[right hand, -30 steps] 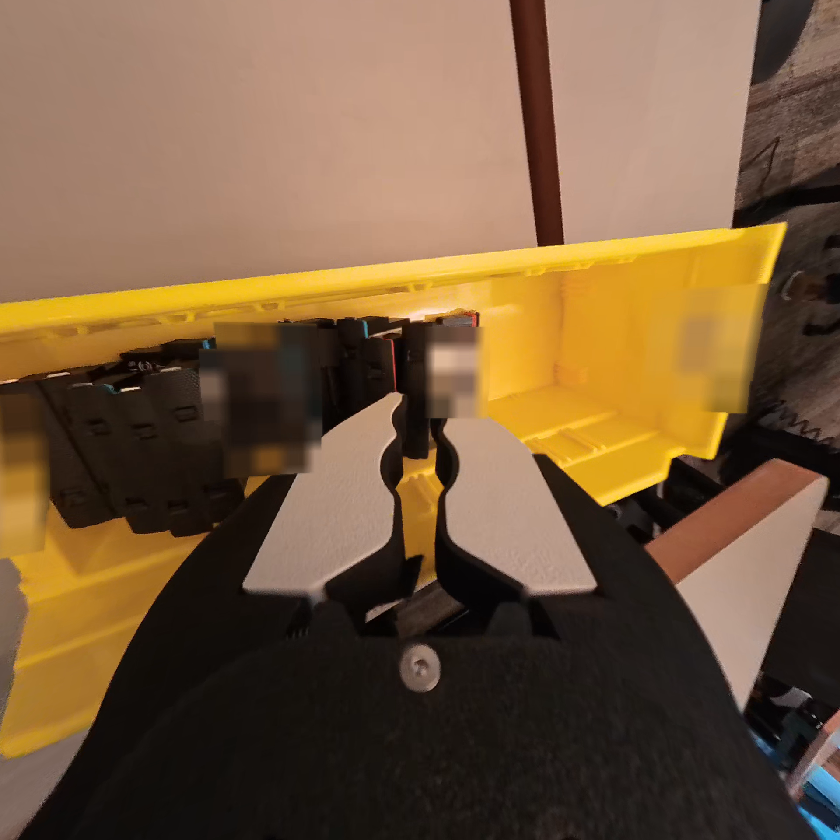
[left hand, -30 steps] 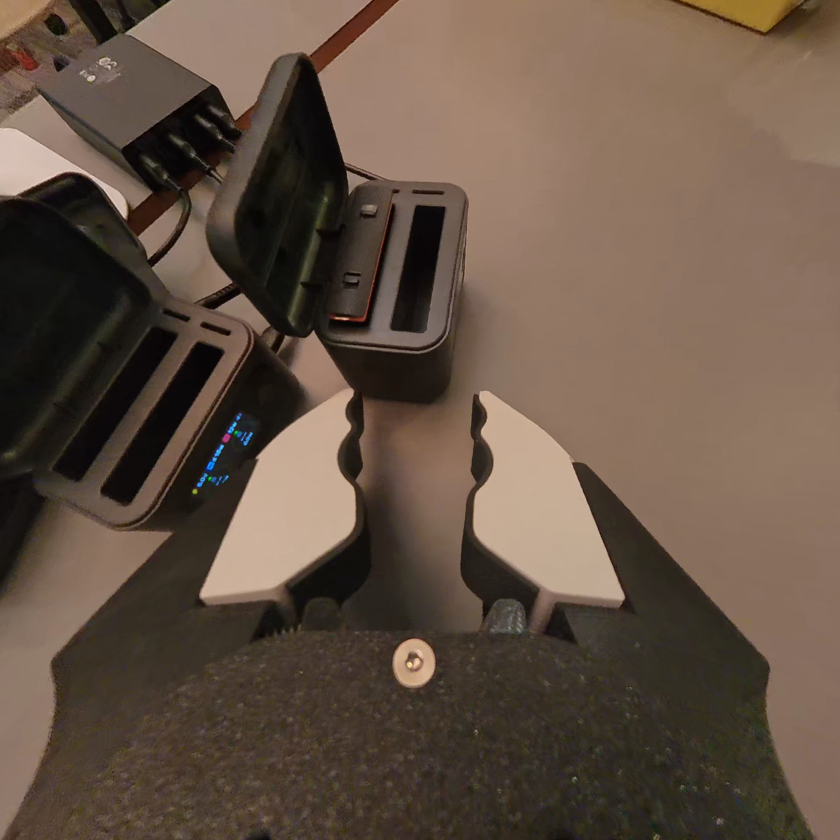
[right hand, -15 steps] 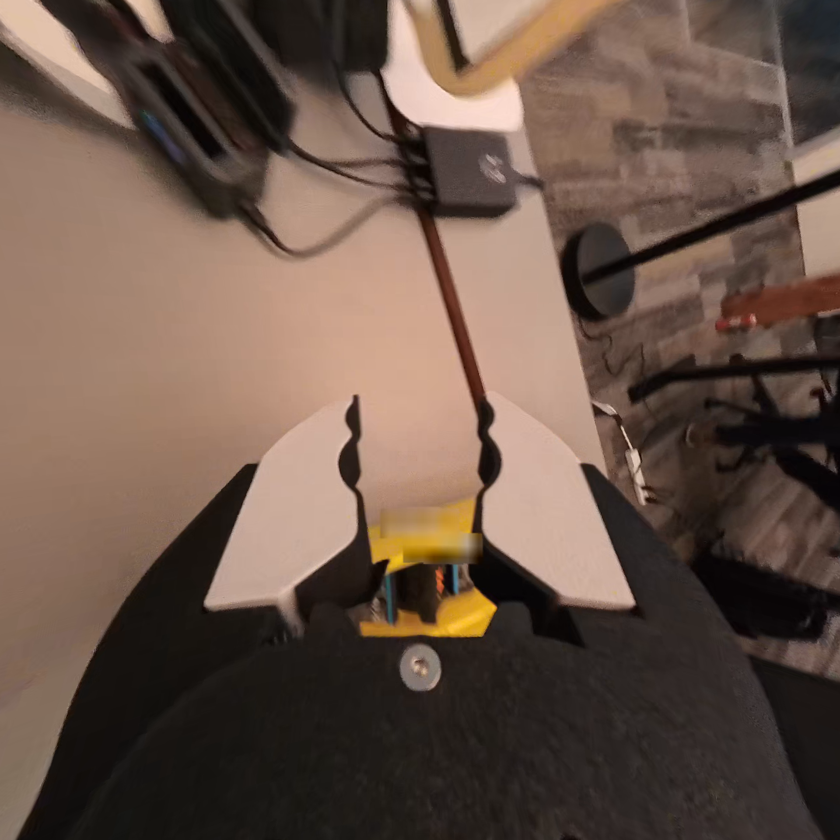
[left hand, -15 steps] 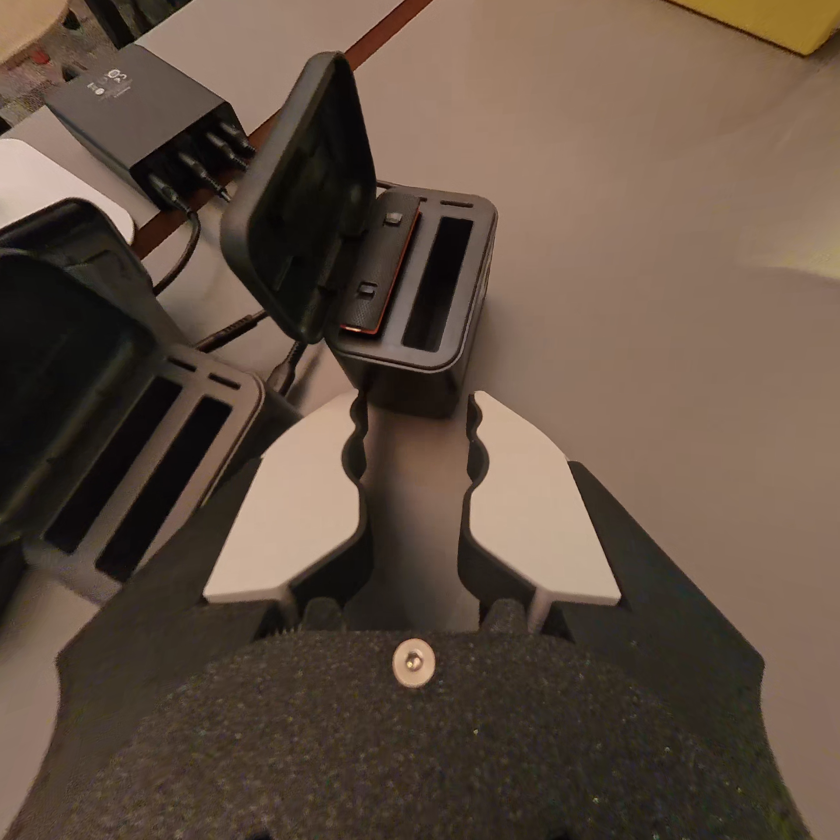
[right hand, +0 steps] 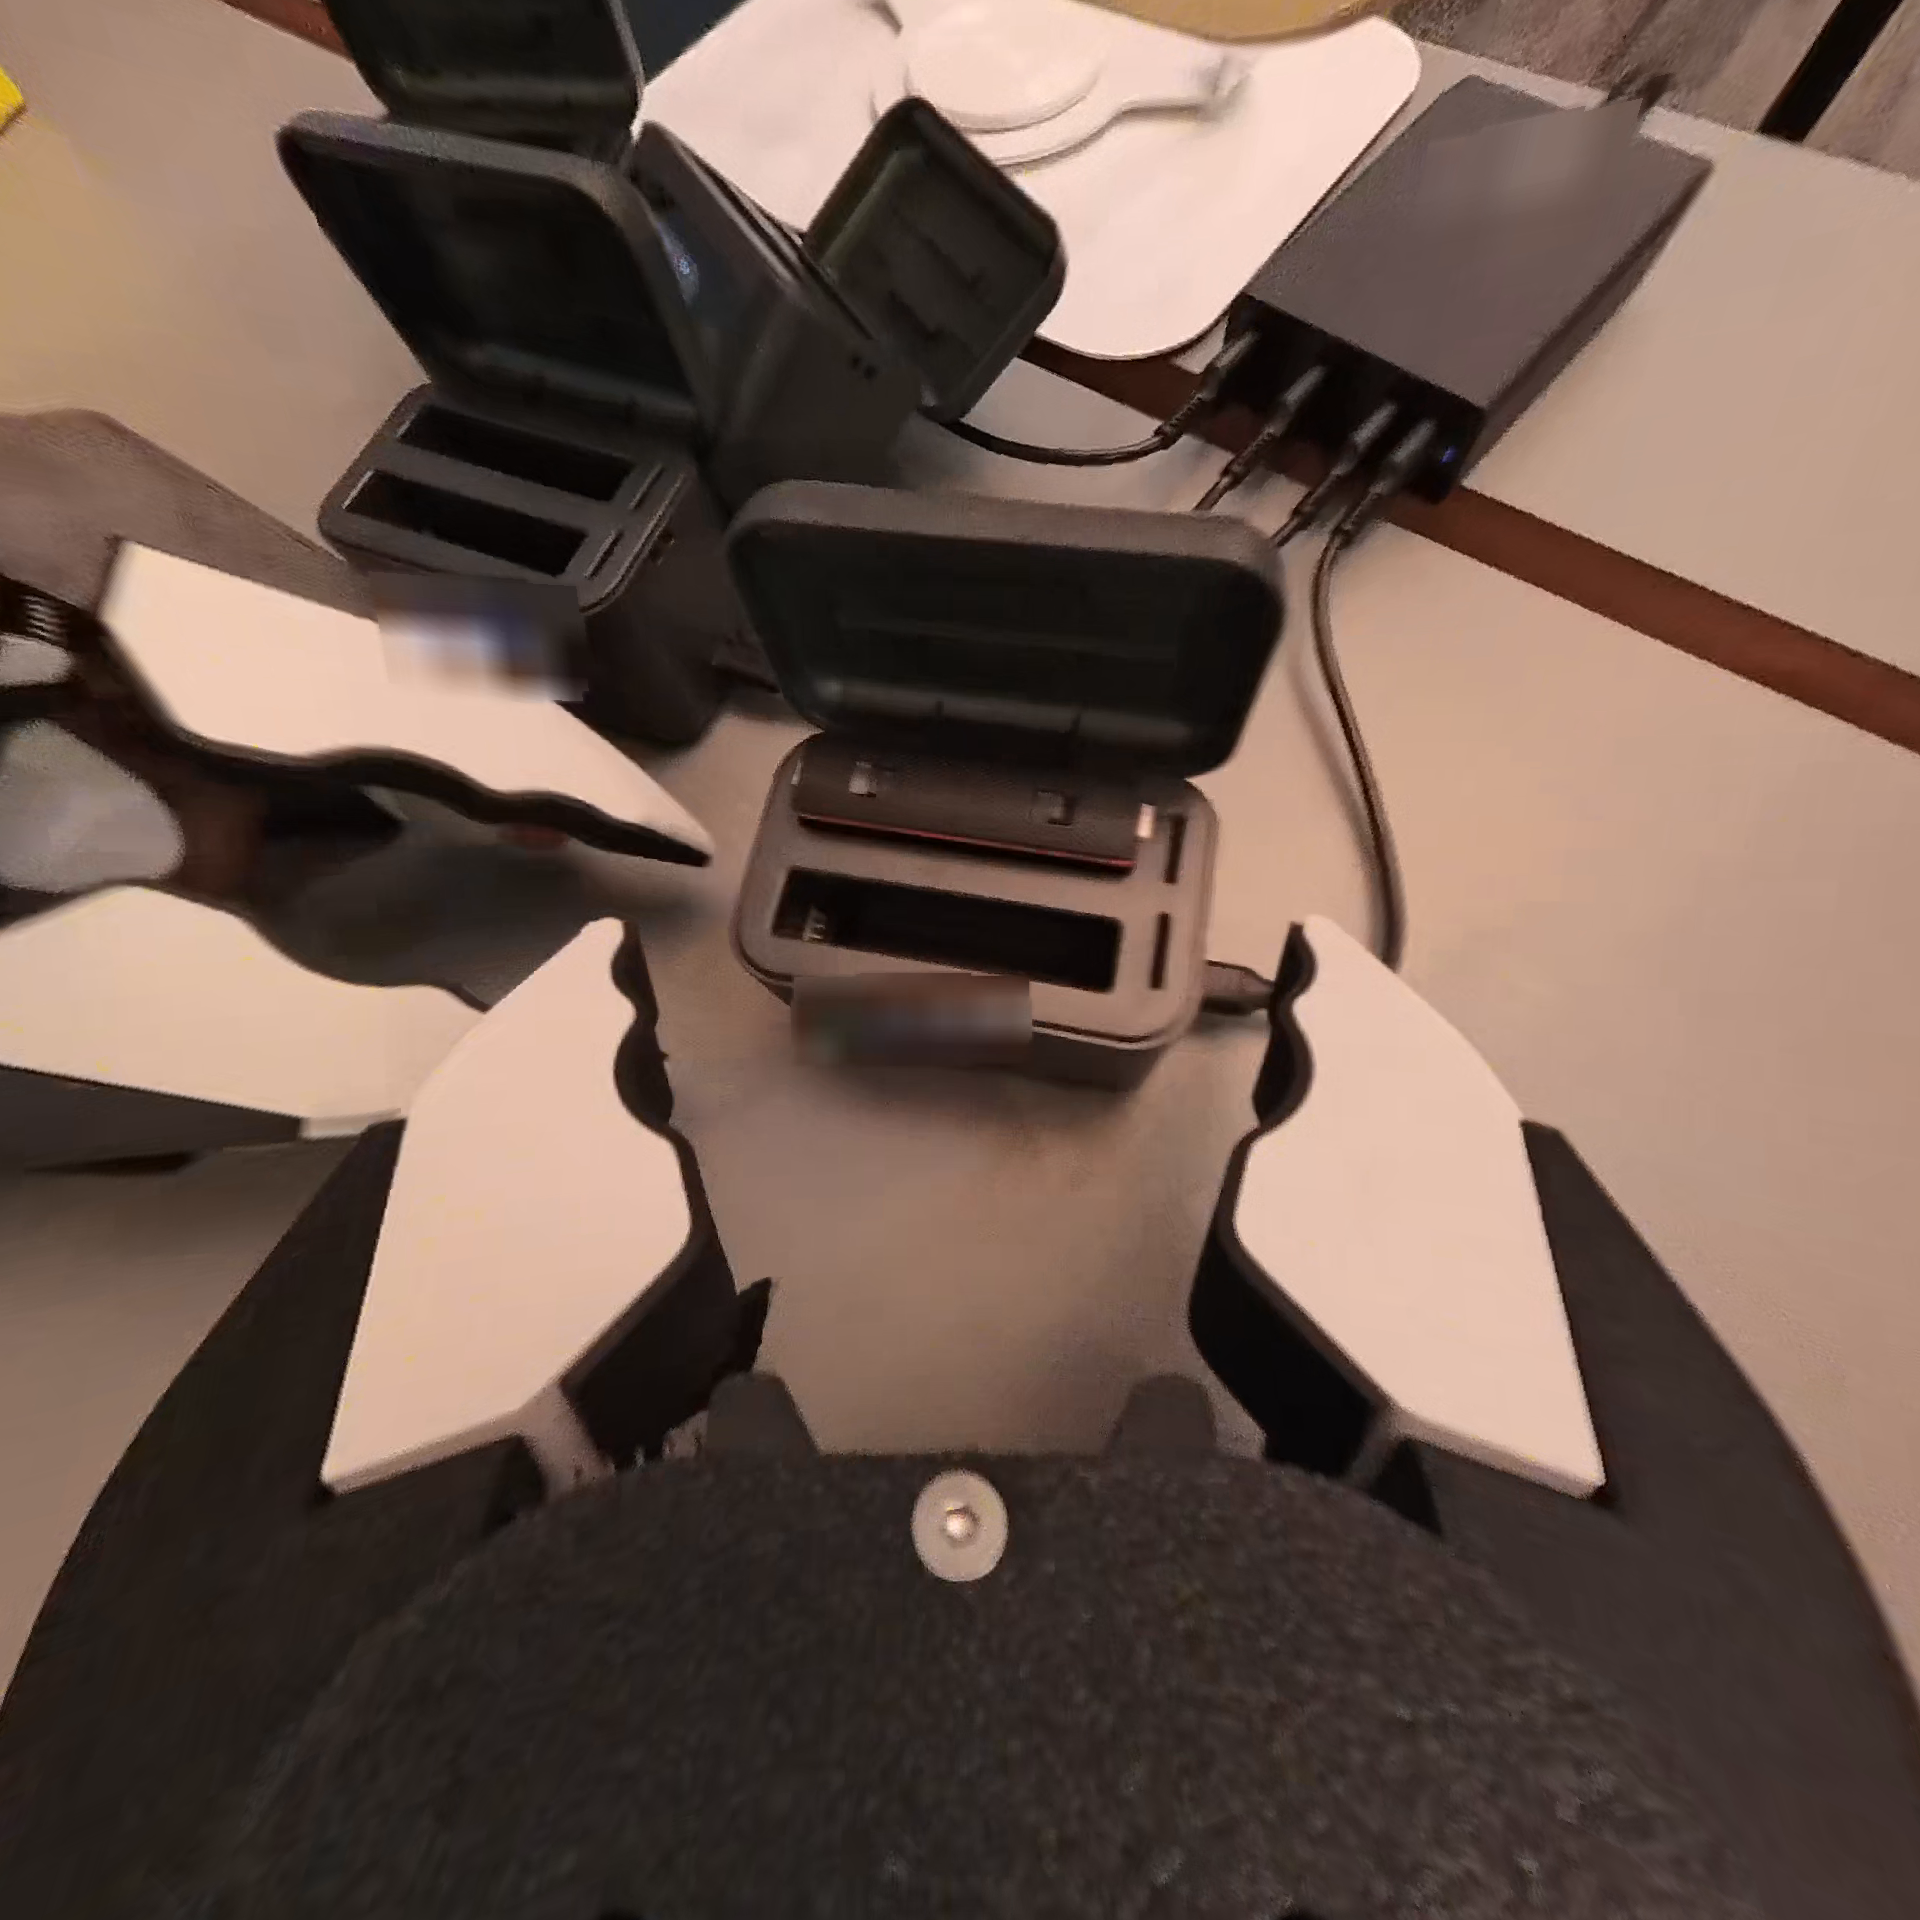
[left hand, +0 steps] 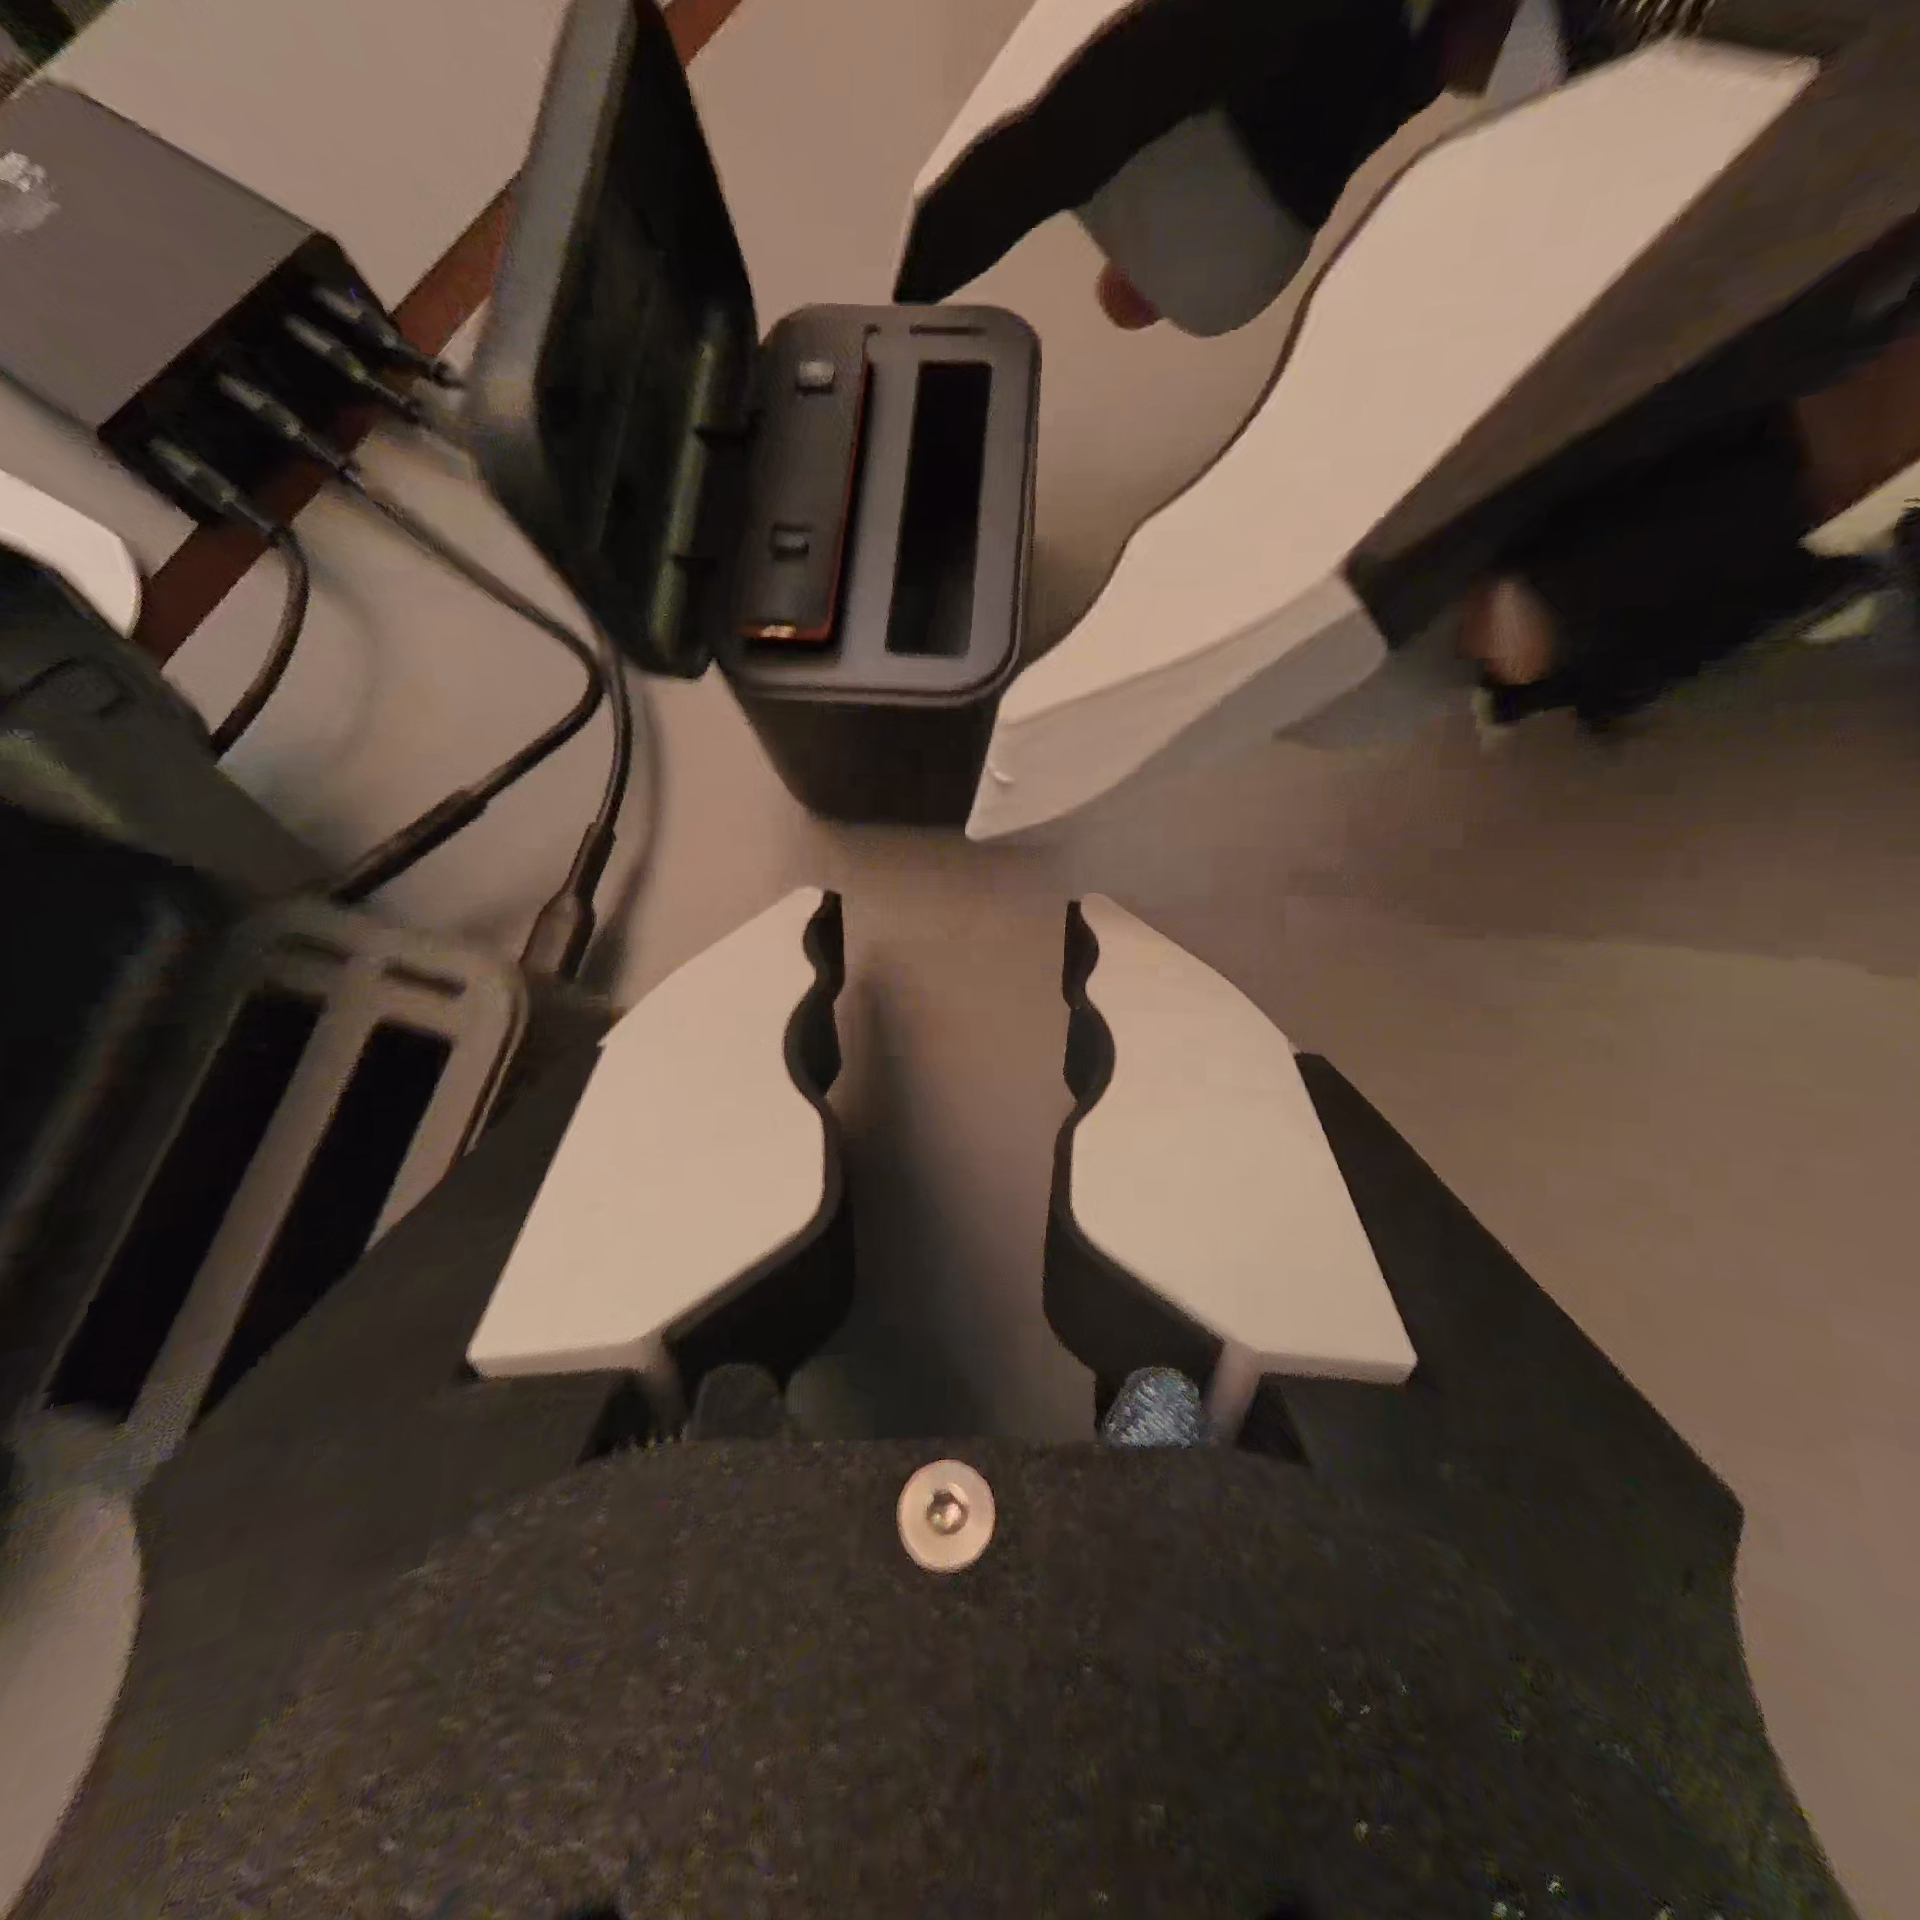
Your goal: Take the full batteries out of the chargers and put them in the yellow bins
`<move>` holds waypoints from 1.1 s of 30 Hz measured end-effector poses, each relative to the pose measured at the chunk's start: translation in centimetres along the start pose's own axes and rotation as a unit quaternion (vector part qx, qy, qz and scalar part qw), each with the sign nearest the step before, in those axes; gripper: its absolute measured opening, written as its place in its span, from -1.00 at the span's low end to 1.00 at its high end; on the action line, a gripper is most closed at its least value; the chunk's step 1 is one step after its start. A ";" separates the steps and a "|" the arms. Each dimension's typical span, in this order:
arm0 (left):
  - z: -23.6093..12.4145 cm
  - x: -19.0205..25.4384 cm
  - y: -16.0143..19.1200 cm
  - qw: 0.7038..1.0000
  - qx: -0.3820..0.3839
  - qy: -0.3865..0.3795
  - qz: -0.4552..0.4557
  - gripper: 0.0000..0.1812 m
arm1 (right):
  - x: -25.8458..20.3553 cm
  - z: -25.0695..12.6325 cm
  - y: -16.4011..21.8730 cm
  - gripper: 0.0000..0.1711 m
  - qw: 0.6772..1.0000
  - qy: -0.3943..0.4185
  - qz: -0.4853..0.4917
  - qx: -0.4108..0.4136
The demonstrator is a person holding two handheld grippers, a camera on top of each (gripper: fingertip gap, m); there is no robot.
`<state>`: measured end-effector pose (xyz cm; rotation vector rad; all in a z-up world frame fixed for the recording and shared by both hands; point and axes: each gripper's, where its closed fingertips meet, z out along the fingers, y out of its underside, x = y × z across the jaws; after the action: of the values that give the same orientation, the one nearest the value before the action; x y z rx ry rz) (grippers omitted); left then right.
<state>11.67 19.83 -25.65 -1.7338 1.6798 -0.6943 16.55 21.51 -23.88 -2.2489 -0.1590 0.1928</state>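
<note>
A black charger (left hand: 894, 717) stands with its lid open ahead of my left gripper (left hand: 945, 914), which is open and empty just short of it. One battery (left hand: 800, 499) with a red edge sits in the slot next to the lid; the other slot (left hand: 940, 509) is empty. In the right wrist view the same charger (right hand: 1081, 1049) is close ahead, with the battery (right hand: 966, 821) in the far slot. My right gripper (right hand: 961, 935) is wide open and empty, and its fingers (left hand: 1403, 416) flank the charger's far side in the left wrist view.
A second open charger (right hand: 499, 499) with both slots empty stands to the left, and a third (right hand: 831, 343) is behind it. A black power hub (right hand: 1455, 281) with cables sits at the table's back edge, next to a white pad (right hand: 1091, 156). The left gripper's fingers (right hand: 260, 644) reach in from the left.
My right gripper opened over the yellow bin, left the battery there and swung across to the charger. My left gripper moved a little closer to the charger.
</note>
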 end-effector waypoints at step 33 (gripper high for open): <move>-2.0 -7.3 2.1 0.994 0.029 -0.067 -0.076 -0.24 | 5.1 0.1 -0.8 0.42 0.998 0.009 -0.067 0.021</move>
<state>8.43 27.00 -25.48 -1.8386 1.4340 -0.6726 21.48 23.04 -23.72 -2.1893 -0.2924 0.1028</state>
